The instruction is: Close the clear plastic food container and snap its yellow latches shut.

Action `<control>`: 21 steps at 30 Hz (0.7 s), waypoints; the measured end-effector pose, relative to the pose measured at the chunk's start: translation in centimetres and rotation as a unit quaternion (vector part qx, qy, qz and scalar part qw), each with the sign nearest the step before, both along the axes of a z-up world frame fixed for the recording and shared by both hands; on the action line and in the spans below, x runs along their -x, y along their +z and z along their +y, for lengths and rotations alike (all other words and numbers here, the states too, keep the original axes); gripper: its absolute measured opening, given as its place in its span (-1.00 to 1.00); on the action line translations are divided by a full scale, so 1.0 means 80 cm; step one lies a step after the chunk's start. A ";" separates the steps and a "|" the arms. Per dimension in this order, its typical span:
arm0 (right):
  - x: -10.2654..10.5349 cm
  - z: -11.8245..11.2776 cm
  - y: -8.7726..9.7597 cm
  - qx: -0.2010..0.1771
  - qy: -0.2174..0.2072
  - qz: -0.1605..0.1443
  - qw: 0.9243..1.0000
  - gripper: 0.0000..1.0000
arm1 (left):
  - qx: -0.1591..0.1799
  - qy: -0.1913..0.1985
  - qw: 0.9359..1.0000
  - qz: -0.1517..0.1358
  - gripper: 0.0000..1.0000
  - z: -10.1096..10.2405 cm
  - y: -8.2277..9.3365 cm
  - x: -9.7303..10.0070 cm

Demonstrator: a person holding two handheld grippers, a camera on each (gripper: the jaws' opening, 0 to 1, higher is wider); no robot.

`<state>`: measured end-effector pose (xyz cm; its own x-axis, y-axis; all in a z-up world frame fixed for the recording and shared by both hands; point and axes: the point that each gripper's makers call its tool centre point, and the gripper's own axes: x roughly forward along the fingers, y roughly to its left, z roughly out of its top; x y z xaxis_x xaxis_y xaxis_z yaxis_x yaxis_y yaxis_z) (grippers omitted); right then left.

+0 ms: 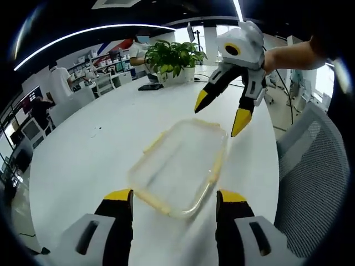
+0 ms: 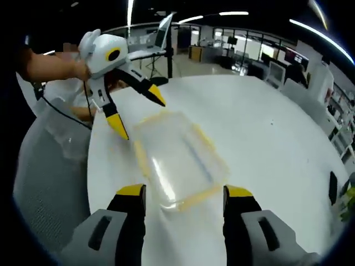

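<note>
Clear plastic with yellow edging is what I see between my two tools: the food container [image 1: 178, 168] lies flat on the white table [image 1: 89, 160], just ahead of my left gripper [image 1: 173, 204], whose yellow-tipped jaws stand wide apart and hold nothing. In the left gripper view the near end of the container sits between those jaw tips without touching either, as far as I can tell. My right gripper [image 1: 218, 116] comes in from the far side, jaws spread wide, tips hovering just above and beyond the far end of the container; a hand holding it is cut off at the picture's edge. In the right gripper view the same food container [image 2: 178, 159] lies just ahead of the right gripper [image 2: 185, 198], jaws wide and empty, while the left gripper [image 2: 138, 111] hangs open past the far end. Motion blur smears the container in both views, so I cannot make out the yellow latches as separate parts, nor whether the lid is seated. Beyond the left tool stand a potted plant [image 1: 173, 57] and a dark flat object [image 1: 150, 87], too small to identify. A grey mesh chair [image 1: 313, 172] sits to its right, partly cut off.
</note>
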<state>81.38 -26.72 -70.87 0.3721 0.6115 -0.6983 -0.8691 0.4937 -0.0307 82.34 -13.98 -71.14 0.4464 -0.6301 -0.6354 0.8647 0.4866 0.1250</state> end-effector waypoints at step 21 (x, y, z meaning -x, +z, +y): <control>-0.009 0.003 -0.019 -0.017 -0.042 -0.007 0.999 -0.06 | -0.005 0.020 1.000 0.008 -0.09 0.006 -0.018 -0.016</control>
<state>82.08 -26.48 -72.36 0.4329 0.6011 -0.6717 -0.8240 0.5660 -0.0245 83.63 -13.52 -72.61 0.4612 -0.6049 -0.6491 0.8460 0.5203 0.1162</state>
